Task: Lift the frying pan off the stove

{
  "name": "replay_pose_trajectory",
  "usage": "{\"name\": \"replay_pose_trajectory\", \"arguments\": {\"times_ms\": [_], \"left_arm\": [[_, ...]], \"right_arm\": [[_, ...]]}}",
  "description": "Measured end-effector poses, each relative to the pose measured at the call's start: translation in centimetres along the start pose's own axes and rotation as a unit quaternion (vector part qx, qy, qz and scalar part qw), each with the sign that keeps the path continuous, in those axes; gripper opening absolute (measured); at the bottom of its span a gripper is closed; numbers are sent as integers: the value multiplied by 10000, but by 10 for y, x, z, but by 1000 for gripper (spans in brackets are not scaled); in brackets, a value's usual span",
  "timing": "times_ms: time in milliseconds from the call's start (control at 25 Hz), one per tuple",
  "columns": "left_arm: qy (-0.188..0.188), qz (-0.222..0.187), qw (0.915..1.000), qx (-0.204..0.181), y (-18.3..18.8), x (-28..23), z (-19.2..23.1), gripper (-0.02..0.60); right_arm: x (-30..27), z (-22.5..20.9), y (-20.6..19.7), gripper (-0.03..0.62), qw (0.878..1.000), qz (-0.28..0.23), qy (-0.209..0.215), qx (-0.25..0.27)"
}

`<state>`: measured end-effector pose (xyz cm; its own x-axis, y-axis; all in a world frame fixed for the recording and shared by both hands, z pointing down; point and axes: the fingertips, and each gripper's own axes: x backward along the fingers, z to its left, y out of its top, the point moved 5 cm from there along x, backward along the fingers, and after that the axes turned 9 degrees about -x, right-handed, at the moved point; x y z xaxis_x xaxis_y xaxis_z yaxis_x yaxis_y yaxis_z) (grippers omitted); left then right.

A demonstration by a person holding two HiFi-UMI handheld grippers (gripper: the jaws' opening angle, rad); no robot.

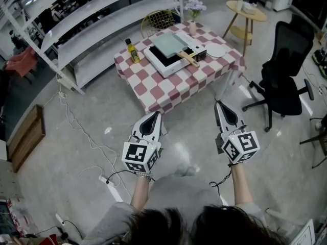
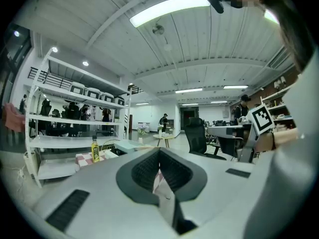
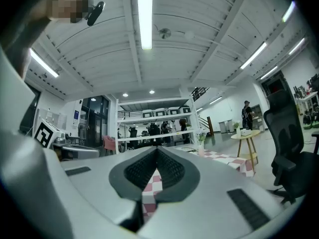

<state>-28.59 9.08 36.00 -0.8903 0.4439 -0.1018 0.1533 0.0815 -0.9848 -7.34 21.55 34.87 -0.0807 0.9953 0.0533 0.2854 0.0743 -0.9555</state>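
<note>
Left gripper (image 1: pixel 152 117): jaws are shut together, empty; held at 7 o'clock of the table (image 1: pixel 153 88).
Right gripper (image 1: pixel 221 108): jaws are shut together, empty; held at 5 o'clock.
Frying pan (image 1: pixel 171 44): seen on the stove (image 1: pixel 162 64), apparently flat, handle toward 4 o'clock.

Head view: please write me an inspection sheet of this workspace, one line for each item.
Surface: table with a red-and-white checked cloth, standing on a grey floor.
Job's things: rectangular frying pan sits on the white stove, its wooden handle toward the near right.
Clutter: yellow bottle, white plate and flower vase on the table.
Grippers: left hand-held gripper and right hand-held gripper are shut, empty and short of the table.
Cables: white cable and power strip on the floor at left.
Surroundings: white shelf rack, black office chair, round side table.
</note>
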Motion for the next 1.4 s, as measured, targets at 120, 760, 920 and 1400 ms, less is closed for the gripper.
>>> {"name": "replay_pose_trajectory", "arguments": {"times_ms": [120, 760, 920, 1400], "left_arm": [[7, 6, 10000, 12, 1, -4, -6, 26], [44, 109, 9999, 121, -8, -27, -10, 26], [-16, 109, 9997, 224, -14, -51, 9, 26], [-563, 70, 9976, 402, -17, -133, 46, 26]], "right_arm": [[2, -6, 1, 21, 10000, 15, 59, -36], [-27, -21, -6, 21, 9992, -14, 328, -234], [-52, -31, -9, 21, 9995, 65, 240, -202], [-116, -66, -12, 23, 9995, 129, -97, -277]]}}
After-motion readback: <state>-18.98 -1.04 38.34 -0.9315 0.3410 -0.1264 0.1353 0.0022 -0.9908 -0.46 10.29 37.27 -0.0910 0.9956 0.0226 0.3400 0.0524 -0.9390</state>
